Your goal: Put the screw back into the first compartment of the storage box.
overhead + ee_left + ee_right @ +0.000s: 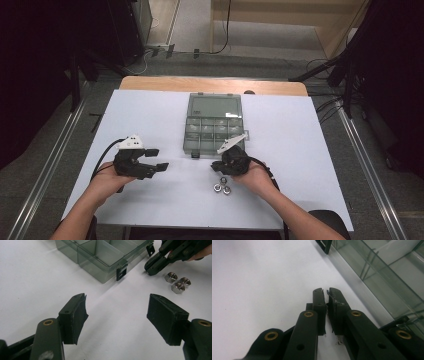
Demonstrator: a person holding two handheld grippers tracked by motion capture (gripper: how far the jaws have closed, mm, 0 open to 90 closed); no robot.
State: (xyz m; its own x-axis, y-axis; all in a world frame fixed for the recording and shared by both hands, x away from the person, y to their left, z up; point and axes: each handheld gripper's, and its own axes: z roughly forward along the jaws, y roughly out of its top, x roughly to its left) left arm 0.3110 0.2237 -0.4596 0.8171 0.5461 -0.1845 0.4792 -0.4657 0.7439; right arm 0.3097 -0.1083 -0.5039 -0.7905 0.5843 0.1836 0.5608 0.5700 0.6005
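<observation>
Three metal nuts (222,185) lie loose in a tight cluster on the white bench (150,115), just beside the right tongs (216,167) on the person's side. Right tongs: jaws together with only a hairline gap, nothing between them, tips low over the bench and close to the front wall of the clear compartment box (214,124). Box lid stands open; two black latches (121,273) hang from the front wall. Left tongs (156,159): jaws spread wide, empty, held off to the left and well apart from the nuts, pointing toward the right tongs. Each pair of tongs is gripped in one hand (102,182).
</observation>
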